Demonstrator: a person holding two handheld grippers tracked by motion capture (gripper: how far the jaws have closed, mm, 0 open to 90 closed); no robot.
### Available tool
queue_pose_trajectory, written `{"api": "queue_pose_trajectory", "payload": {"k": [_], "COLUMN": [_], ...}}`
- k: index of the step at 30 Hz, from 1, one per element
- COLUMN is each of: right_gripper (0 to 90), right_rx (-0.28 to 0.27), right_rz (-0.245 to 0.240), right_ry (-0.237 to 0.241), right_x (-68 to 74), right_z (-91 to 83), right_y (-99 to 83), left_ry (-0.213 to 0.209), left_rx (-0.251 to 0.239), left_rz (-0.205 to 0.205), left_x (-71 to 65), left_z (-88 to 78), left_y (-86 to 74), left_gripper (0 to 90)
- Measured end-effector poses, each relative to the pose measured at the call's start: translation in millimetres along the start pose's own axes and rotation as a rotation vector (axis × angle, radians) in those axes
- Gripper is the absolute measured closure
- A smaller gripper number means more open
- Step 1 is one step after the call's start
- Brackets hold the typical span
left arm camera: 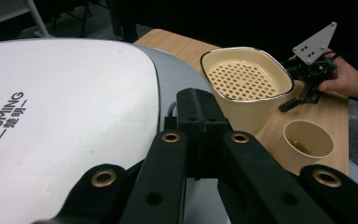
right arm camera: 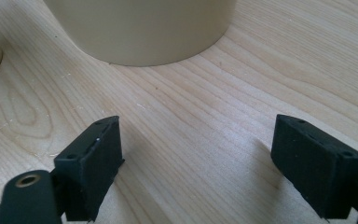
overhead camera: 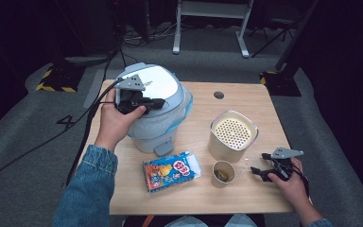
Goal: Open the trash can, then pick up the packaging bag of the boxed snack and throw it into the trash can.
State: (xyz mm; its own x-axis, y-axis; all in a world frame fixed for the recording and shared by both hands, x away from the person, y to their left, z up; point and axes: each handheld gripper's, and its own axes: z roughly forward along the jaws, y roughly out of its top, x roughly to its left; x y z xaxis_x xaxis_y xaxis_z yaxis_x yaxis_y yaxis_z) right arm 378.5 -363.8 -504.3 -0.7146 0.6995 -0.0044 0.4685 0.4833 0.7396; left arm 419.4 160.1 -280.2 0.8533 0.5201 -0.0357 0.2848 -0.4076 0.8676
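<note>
A small pedal bin with a white lid [overhead camera: 157,81] marked CHUMING [left arm camera: 51,121] stands at the table's back left, with a pale blue liner [overhead camera: 182,111] bulging under the lid. My left gripper [overhead camera: 159,102] lies over the lid's front edge with its jaws pressed together and nothing between them [left arm camera: 200,114]. At the right edge my right gripper [overhead camera: 259,163] rests low on the wood, open, with bare table between its pads [right arm camera: 196,163]. It points at a cream container [overhead camera: 233,135] with a perforated top [left arm camera: 242,77].
A paper cup [overhead camera: 223,173] with something yellowish inside stands in front of the cream container. An orange and blue snack packet [overhead camera: 170,171] lies near the front edge of the wooden table [overhead camera: 246,101]. The bin's pedal [overhead camera: 163,149] sticks out toward the packet.
</note>
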Motion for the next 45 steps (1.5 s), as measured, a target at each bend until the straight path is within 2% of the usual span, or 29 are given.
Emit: {"api": "queue_pose_trajectory", "payload": {"k": [9, 10, 17, 19, 21, 22, 27, 28, 30, 31, 34, 37, 41, 45], "right_gripper": [16.6, 16.6, 16.6, 16.6, 16.5, 16.4, 16.4, 16.5, 18.1, 25.0, 28.7, 30.4, 39.2, 39.9], "right_rx": [0.0, 0.0, 0.001, 0.001, 0.001, 0.001, 0.002, 0.002, 0.008, 0.018, 0.018, 0.015, 0.031, 0.006], "right_rz": [-0.001, -0.001, 0.0, 0.0, 0.001, 0.0, 0.003, 0.006, 0.006, 0.0, 0.0, -0.003, 0.004, -0.011], "right_ry": [0.0, 0.0, 0.0, 0.0, 0.0, 0.004, 0.001, 0.0, -0.002, 0.008, 0.034, 0.04, 0.059, 0.082], "right_x": [0.0, 0.0, 0.0, 0.0, 0.0, -0.3, 0.0, 0.2, 0.4, 0.7, 1.2, 2.0, 3.7, 7.4], "right_z": [-0.1, -0.1, -0.2, -0.1, 0.0, 0.1, 0.2, 0.2, 0.2, -1.6, -5.3, -9.3, -21.0, -36.1], "right_y": [-0.1, 0.0, -0.1, -0.1, 0.1, 0.3, 0.5, 0.5, 1.5, 3.0, 4.7, 6.2, 12.1, 24.1], "left_ry": [0.017, 0.045, 0.024, 0.024, 0.039, 0.039, 0.028, 0.013, -0.009, -0.01, -0.003, -0.017, -0.003, 0.02], "left_rx": [0.007, 0.021, 0.01, -0.008, -0.015, -0.017, -0.019, -0.025, -0.034, -0.032, -0.03, -0.041, -0.041, -0.042], "left_rz": [0.005, 0.025, 0.006, -0.009, -0.009, -0.025, -0.026, -0.02, -0.014, -0.009, 0.012, 0.014, 0.015, 0.01], "left_x": [-2.4, -3.9, -1.6, -1.1, -0.9, -1.0, -4.0, -5.5, -9.8, -12.2, -20.1, -26.1, -32.9, -38.8], "left_z": [0.1, 0.1, -0.7, -1.8, -3.0, -5.2, -11.9, -13.8, -17.9, -20.2, -27.8, -36.9, -46.8, -56.5], "left_y": [0.8, 1.8, 0.3, -0.2, -0.6, -1.7, -5.1, -6.1, -8.6, -10.1, -15.4, -22.7, -33.5, -47.0], "left_gripper": [90.0, 90.0, 90.0, 89.2, 72.1, 62.8, 46.4, 46.4, 40.8, 38.2, 35.7, 34.5, 33.8, 32.7]}}
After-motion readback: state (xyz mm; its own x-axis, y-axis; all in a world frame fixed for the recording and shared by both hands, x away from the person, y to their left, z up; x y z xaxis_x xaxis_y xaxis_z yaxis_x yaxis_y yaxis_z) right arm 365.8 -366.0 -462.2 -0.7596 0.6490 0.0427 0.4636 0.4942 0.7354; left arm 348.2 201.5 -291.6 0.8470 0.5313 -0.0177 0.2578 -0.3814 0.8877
